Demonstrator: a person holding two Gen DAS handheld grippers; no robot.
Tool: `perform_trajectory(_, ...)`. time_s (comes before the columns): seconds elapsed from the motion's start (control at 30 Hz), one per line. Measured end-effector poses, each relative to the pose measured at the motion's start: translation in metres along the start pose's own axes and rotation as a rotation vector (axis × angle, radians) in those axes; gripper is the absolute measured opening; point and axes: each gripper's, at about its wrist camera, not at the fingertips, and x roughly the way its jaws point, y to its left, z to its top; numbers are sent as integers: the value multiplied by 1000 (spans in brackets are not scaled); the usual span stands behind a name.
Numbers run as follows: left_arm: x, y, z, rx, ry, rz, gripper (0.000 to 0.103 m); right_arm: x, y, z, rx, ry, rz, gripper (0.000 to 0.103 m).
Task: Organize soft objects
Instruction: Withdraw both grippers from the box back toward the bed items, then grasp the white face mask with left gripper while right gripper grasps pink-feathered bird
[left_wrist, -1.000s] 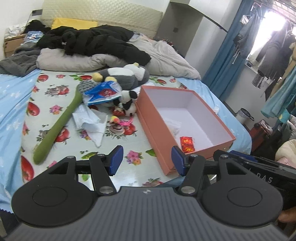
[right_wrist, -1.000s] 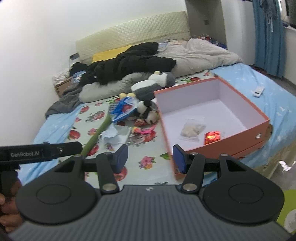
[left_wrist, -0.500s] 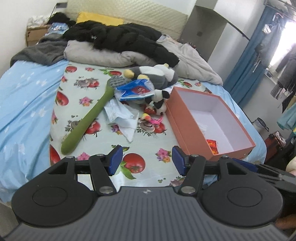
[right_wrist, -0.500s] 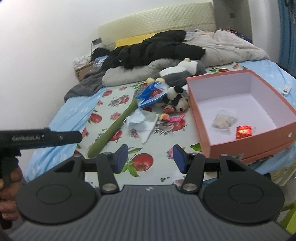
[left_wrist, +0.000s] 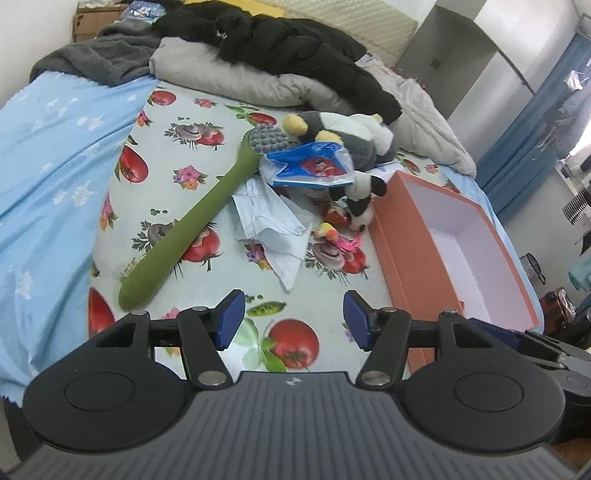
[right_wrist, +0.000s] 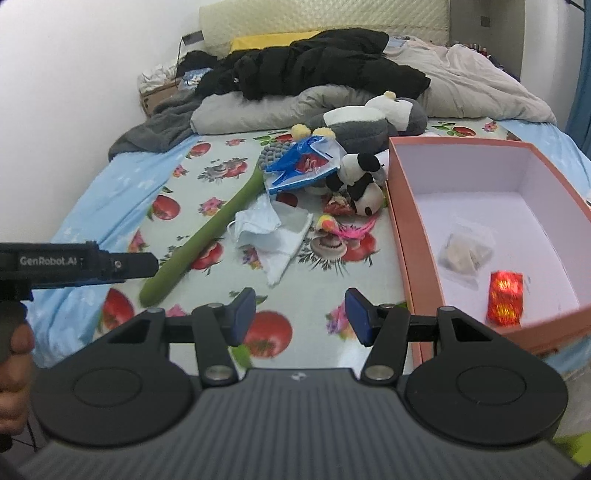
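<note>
A pile of soft things lies mid-bed: a long green plush stem (left_wrist: 192, 225) (right_wrist: 207, 236), a grey penguin plush (left_wrist: 347, 136) (right_wrist: 373, 122), a small panda plush (left_wrist: 360, 206) (right_wrist: 360, 181), a blue plastic bag (left_wrist: 314, 166) (right_wrist: 303, 162), white cloth (left_wrist: 273, 225) (right_wrist: 273, 232) and a small pink-feathered toy (left_wrist: 338, 240) (right_wrist: 340, 229). An open orange box (left_wrist: 410, 258) (right_wrist: 413, 236) stands to their right, holding a clear packet (right_wrist: 467, 251) and a red packet (right_wrist: 506, 297). My left gripper (left_wrist: 293, 319) and right gripper (right_wrist: 299, 314) are open and empty, above the bed's near edge.
Black coats (right_wrist: 325, 62) and grey quilts (right_wrist: 476, 85) are heaped at the head of the bed. A light blue sheet (left_wrist: 44, 177) covers the left side. Blue curtains (left_wrist: 528, 136) and hanging clothes are at the right.
Both grippers have swung left and closer over the bed, so the plush pile sits nearer the middle of each view. Both stay open and empty.
</note>
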Motion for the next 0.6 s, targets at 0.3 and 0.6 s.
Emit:
perform_trajectory(0.3, 78, 15, 34, -33, 60, 24, 65, 79, -8, 36, -24, 69, 0, 56)
perform_trajectory(0.6, 155, 17, 62, -13, 102, 29, 65, 161, -21, 71, -30, 98, -19, 56)
